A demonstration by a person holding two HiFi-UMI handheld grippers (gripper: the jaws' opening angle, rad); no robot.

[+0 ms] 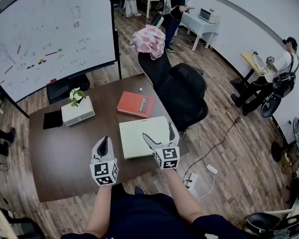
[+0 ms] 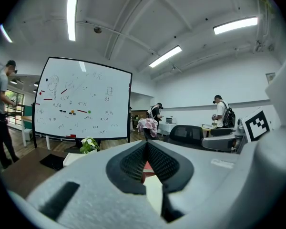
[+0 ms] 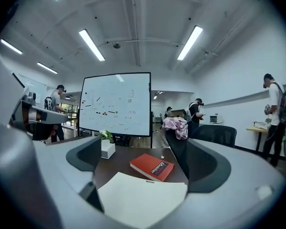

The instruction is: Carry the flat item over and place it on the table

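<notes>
White lettering on the red book (image 1: 135, 104) and marks on the far whiteboard (image 1: 50, 29) are too small to read.

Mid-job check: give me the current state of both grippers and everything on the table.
Pale cream flat rectangular item: lying flat on the brown wooden table.
Left gripper: shut, empty.
Right gripper: open, over that item's near right corner.
Red hardcover book: closed, lying flat.
White box with flowering plant: upright.
</notes>
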